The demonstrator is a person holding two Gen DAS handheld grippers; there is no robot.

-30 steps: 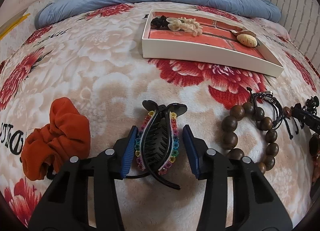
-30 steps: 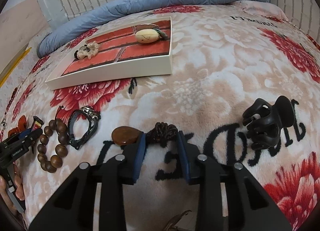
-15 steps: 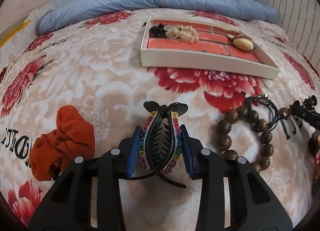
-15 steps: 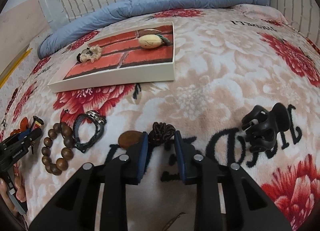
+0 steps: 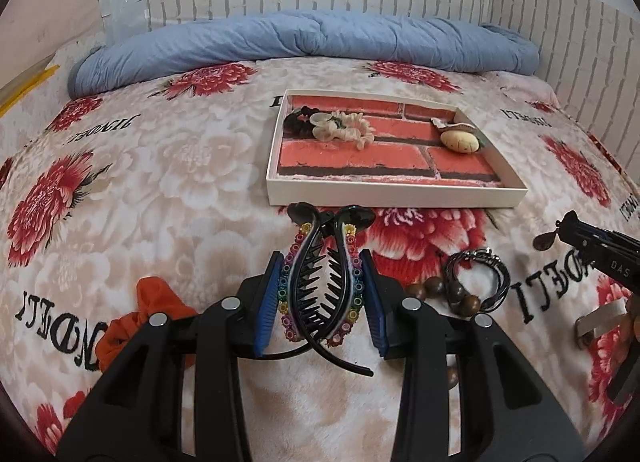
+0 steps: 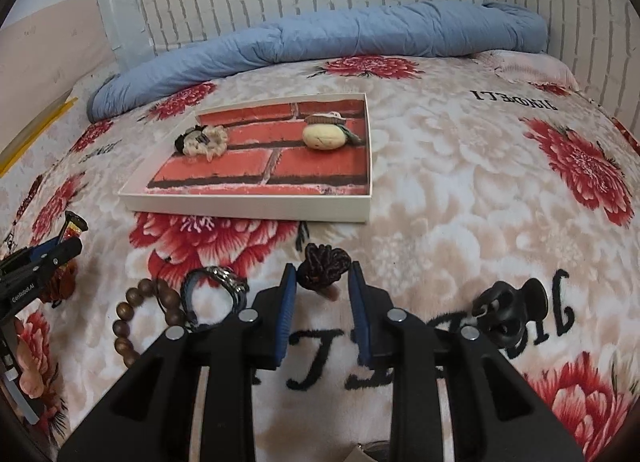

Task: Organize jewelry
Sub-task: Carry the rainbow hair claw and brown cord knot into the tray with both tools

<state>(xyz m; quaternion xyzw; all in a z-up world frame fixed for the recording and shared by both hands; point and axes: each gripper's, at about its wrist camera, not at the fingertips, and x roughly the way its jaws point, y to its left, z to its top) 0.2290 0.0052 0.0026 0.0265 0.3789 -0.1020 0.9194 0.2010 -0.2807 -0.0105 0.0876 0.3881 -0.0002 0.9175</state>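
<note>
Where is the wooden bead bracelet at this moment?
The wooden bead bracelet lies on the blanket, low left in the right wrist view, touching the dark cord bracelet, near the box.

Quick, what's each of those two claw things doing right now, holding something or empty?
Left gripper: shut on the beaded hair clip, lifted off the blanket.
Right gripper: shut on the brown knotted cord piece.
</note>
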